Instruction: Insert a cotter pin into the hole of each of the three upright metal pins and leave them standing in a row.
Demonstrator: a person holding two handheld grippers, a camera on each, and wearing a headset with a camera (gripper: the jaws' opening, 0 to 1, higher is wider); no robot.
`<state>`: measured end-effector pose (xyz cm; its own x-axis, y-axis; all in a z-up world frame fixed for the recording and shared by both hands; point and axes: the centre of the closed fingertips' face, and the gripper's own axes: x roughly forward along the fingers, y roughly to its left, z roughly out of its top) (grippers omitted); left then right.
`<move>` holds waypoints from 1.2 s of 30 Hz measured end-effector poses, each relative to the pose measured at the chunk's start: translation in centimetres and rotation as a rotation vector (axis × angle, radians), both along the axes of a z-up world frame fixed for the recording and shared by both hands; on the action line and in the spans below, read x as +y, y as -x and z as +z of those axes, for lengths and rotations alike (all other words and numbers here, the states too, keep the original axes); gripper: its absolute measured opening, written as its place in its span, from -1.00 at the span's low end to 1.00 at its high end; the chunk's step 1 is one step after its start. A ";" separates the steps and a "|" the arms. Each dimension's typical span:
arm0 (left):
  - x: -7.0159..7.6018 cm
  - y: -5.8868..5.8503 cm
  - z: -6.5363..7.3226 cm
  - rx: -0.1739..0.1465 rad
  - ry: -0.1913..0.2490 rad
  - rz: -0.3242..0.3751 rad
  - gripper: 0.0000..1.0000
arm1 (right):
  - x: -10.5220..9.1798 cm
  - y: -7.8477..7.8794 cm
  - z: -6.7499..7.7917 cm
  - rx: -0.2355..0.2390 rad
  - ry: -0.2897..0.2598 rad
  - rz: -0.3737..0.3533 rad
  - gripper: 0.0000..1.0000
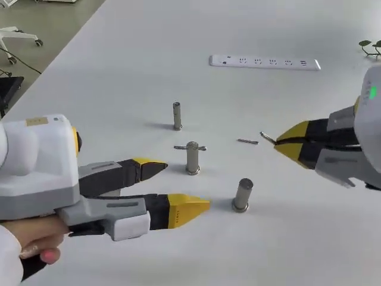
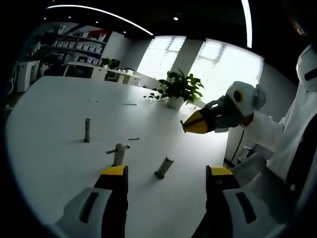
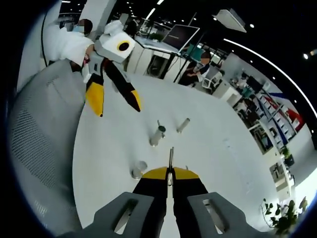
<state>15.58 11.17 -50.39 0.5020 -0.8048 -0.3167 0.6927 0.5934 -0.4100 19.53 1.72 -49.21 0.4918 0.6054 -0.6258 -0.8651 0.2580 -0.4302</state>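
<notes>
Head view shows 3 upright metal pins on the white table (image 1: 119, 71), standing in a slanted row: the far pin (image 1: 177, 115), the middle pin (image 1: 192, 158) and the near pin (image 1: 242, 195). I judge 1 of the 3 done. A seated cotter pin (image 1: 189, 147) crosses the top of the middle pin and sticks out on both sides. Nothing shows through the far pin or the near pin, so 2 insertions appear to be left.

The right gripper (image 1: 278, 143) has its jaws pressed together on the held cotter pin (image 1: 266, 137), which pokes out past the yellow tips toward the row. In the right gripper view it stands straight out from between the closed tips, aimed roughly toward the middle pin and the far pin. It appears to be off the table and apart from all 3 pins.

A loose cotter pin (image 1: 247, 141) lies flat on the table between the right gripper's tips and the middle pin, probably the piece for the last insertion.

The left gripper (image 1: 178, 187) is spread wide and has hold of nothing. Its tips sit near the base of the middle pin and just beside the near pin, touching neither. It looks placed to steady a pin.
</notes>
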 end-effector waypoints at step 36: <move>-6.9 -1.3 0.2 0.168 0.107 -0.125 -0.76 | 2.7 3.5 -1.4 -0.080 -0.012 0.003 -1.00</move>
